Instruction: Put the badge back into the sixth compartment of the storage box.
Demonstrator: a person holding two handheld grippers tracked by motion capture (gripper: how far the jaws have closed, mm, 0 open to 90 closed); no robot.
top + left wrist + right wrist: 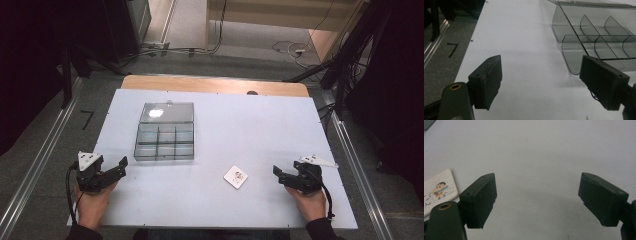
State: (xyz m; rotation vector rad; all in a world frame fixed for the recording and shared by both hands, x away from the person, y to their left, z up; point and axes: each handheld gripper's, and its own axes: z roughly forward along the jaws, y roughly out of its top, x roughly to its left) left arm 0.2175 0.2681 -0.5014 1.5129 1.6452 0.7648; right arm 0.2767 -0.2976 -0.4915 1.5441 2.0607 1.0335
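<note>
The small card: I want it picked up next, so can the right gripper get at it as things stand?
Probably yes. The small card lies flat on bare table beside the right gripper, whose jaws are open; nothing stands between them.

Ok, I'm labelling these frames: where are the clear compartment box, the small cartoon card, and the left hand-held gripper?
clear compartment box (165, 141): high view, centre dividers.
small cartoon card (235, 176): high view, its face.
left hand-held gripper (120, 166): high view, between its open jaws.

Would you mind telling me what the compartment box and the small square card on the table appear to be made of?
The compartment box looks like clear, smoke-tinted hard plastic: the table shows through its glossy walls and curved dividers, and its open lid catches a glare. The small square card seems to be matte white card or thin plastic with a printed cartoon figure and rounded corners; which of the two cannot be told.
</note>
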